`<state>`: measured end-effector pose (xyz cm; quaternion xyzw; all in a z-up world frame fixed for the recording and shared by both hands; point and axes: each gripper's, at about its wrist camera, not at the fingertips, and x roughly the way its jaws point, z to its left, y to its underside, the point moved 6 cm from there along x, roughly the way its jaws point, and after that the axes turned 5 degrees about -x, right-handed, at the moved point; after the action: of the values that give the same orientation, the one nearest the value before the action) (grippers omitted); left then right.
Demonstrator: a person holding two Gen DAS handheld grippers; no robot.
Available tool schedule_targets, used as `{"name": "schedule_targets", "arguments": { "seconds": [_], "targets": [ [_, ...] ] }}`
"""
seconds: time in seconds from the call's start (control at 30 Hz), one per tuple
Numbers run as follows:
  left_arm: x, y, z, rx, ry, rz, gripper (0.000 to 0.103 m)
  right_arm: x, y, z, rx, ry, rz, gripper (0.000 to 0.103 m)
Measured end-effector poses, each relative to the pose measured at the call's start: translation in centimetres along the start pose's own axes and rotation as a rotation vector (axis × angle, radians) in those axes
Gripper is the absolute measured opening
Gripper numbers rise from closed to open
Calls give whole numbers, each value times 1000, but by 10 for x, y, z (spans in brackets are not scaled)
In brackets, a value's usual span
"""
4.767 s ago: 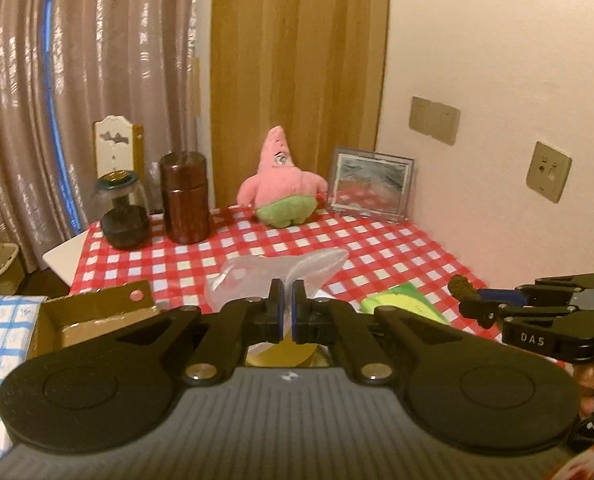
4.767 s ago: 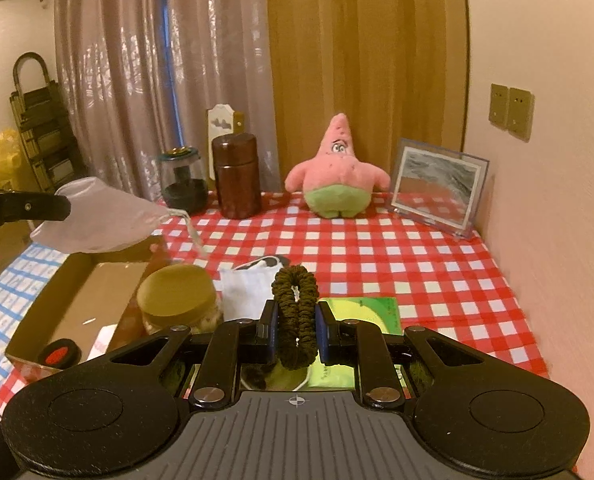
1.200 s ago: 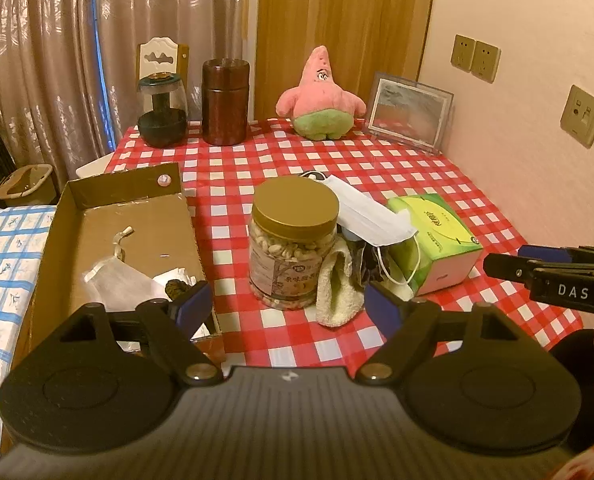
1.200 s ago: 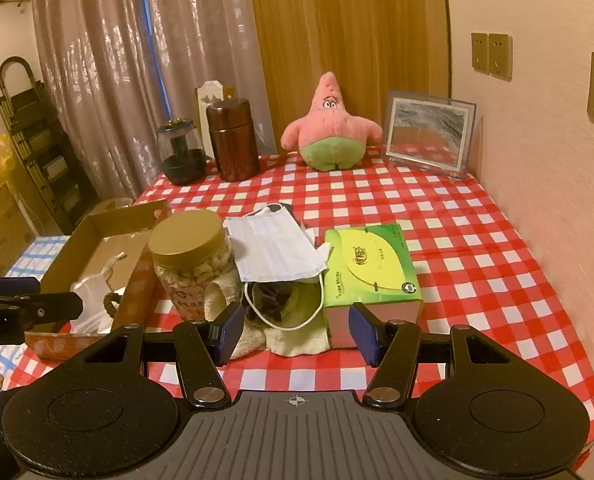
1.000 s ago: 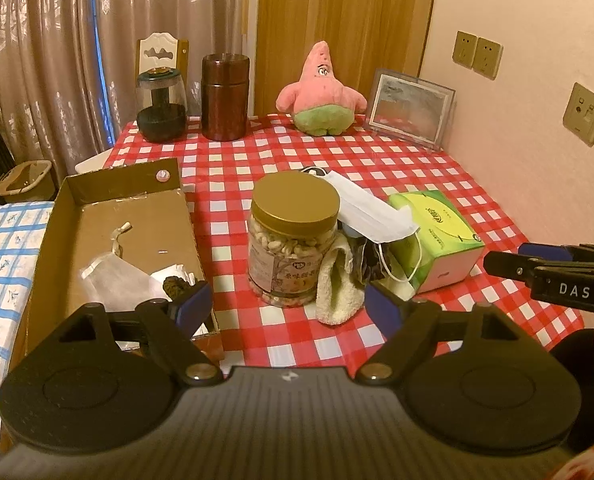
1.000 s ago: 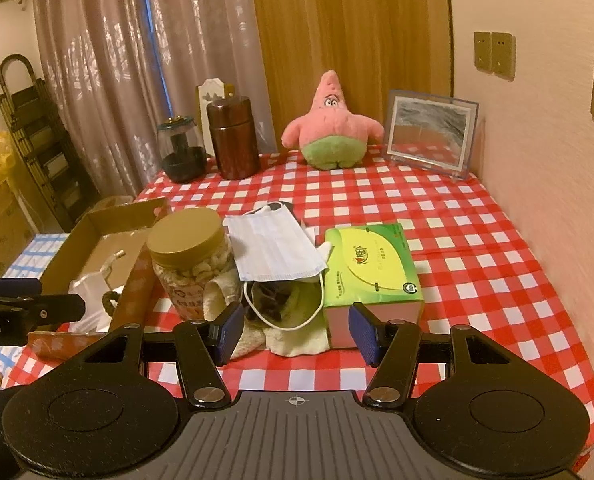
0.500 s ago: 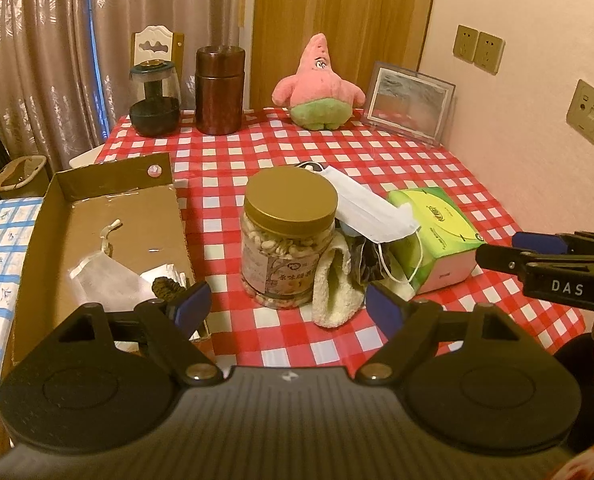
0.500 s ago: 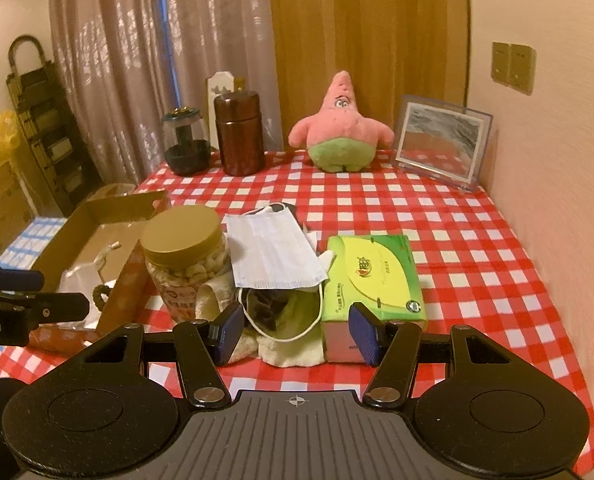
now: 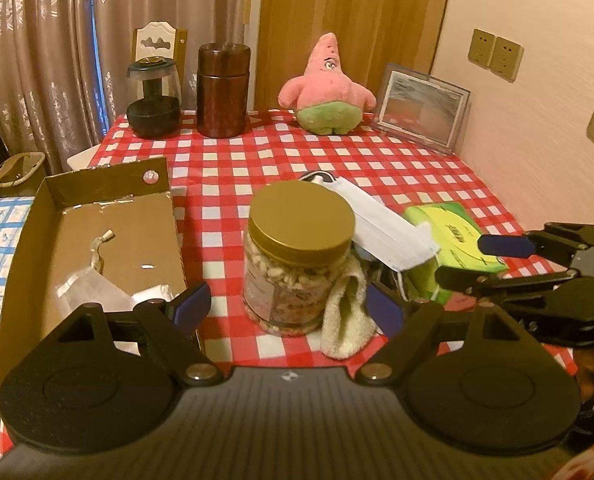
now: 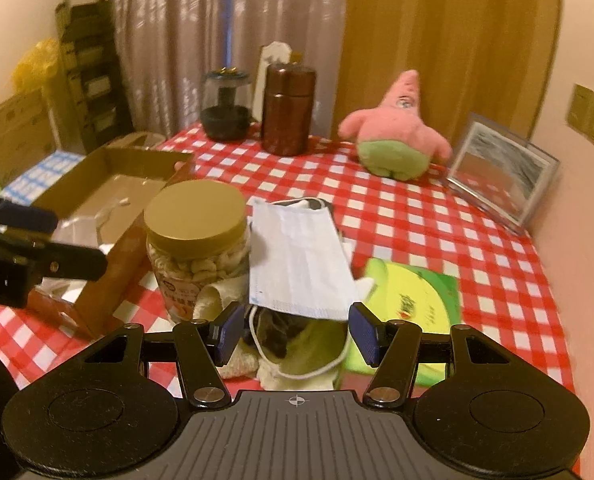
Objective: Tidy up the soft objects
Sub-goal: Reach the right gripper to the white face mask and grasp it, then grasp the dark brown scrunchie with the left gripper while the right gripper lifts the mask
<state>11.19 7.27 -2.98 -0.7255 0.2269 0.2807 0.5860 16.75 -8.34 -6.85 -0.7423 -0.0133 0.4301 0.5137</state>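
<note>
While both pairs of tongs hang spread wide and hold nothing, the soft things lie heaped at the middle of the red-checked tabletop. The left tongs frame a gold-lidded jar of nuts, with a cream sock draped against the jar's side; neither blue pad touches either. The right tongs hover just over the near edge of a white face mask, which lies tilted across a dark cloth and a pale towel, beside a green tissue pack. To the left, a cardboard box holds a translucent drawstring pouch. A pink starfish plush sits upright at the far edge, near a framed picture.
</note>
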Motion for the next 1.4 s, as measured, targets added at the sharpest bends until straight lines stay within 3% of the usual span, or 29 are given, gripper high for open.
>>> {"name": "schedule_targets", "arguments": {
  "seconds": [0.2, 0.67, 0.73, 0.9, 1.03, 1.4],
  "targets": [
    [14, -11, 8, -3, -24, -11, 83, 36, -6, 10, -67, -26, 24, 58],
    [40, -19, 15, -30, -19, -3, 83, 88, -12, 10, -166, 15, 63, 57],
    [42, -19, 15, -34, -18, -2, 83, 89, -13, 7, -159, 18, 61, 43],
    [44, -18, 12, -34, -14, 4, 83, 91, -12, 9, -213, 51, 57, 34],
    [44, -18, 10, -32, -11, 5, 83, 91, -10, 8, -203, 52, 56, 6],
    [35, -19, -1, -22, 8, -6, 83, 48, -17, -26, 82, -3, 7, 1]
  ]
}}
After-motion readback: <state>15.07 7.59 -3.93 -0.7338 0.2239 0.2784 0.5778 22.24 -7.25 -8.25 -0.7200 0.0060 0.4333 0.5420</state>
